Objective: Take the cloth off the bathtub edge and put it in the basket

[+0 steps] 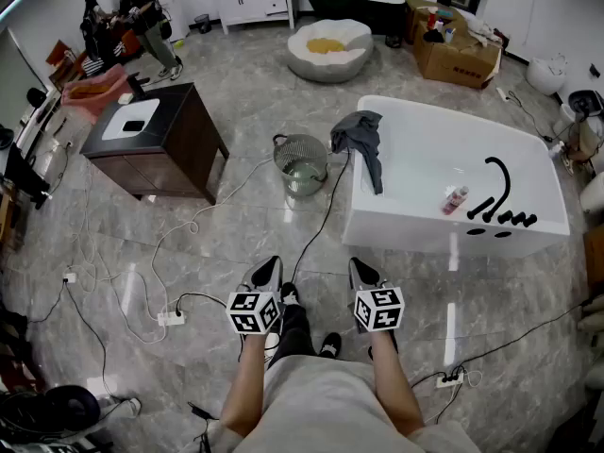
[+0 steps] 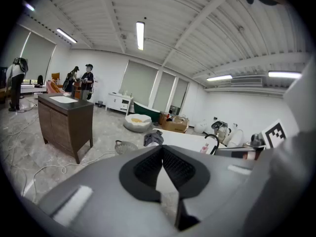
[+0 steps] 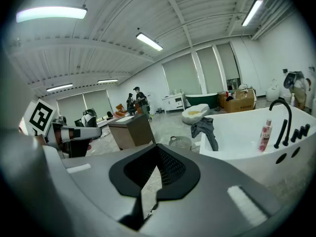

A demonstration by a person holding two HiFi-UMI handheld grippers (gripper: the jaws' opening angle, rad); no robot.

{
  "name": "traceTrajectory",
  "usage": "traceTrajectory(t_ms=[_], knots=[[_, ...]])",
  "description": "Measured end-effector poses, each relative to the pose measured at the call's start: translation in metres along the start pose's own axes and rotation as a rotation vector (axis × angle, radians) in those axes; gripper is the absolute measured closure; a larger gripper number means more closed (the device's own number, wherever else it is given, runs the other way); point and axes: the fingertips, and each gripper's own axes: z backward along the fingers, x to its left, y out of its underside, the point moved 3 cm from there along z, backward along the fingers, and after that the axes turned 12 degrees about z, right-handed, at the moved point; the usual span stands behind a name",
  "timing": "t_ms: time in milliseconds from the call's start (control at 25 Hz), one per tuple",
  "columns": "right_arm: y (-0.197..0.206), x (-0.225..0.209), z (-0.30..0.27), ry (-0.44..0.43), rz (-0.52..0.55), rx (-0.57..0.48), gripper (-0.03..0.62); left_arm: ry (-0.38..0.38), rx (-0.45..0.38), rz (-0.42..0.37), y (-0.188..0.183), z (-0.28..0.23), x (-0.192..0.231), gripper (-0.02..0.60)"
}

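At the far left a pink tub (image 1: 94, 91) on the floor holds something orange-brown. Next to it stands a dark wooden cabinet (image 1: 179, 149) with a white basin (image 1: 132, 118) set into its top. Near the middle, a round wire basket (image 1: 302, 163) sits on the floor just beside the left corner of the white bathtub (image 1: 425, 163), and the floor shows through its mesh. Farther back, a round white bowl-shaped piece (image 1: 328, 50) has a yellow filling.

The grey cloth (image 1: 361, 140) is draped over the bathtub's left corner. It hangs down the inside and is apart from the basket. A pink bottle (image 1: 456, 199) stands at the tub's near rim, just left of a black curved faucet (image 1: 497, 189). At the upper right, an open cardboard box (image 1: 458, 53) is packed with small items.

The floor (image 1: 236, 243) is glossy grey marble-look tile, crossed by white and black cables (image 1: 189, 225) and power strips. Two people (image 1: 127, 17) stand at the upper left. A white dresser (image 1: 253, 3) and a dark freestanding tub (image 1: 351, 3) line the back wall, and strip lights run along a beamed ceiling.

Well short of the bathtub, the left gripper (image 2: 162, 150) has its jaws closed tip to tip on nothing. The right gripper (image 3: 157, 147) is the same.

The box's red print and the bottle's label are too small to read.
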Motion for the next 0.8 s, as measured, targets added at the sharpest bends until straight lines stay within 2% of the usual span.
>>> traceTrajectory(t_ms=[280, 480, 800], knots=[[-0.012, -0.008, -0.029, -0.022, 0.002, -0.015, 0.592, -0.007, -0.005, 0.008, -0.016, -0.024, 0.014, 0.523], [-0.031, -0.014, -0.057, -0.092, -0.097, -0.068, 0.592, -0.012, -0.025, 0.017, -0.045, -0.043, 0.029, 0.523], [-0.055, -0.019, -0.123, -0.066, -0.081, -0.026, 0.592, -0.016, -0.035, 0.062, -0.091, -0.089, 0.071, 0.523]])
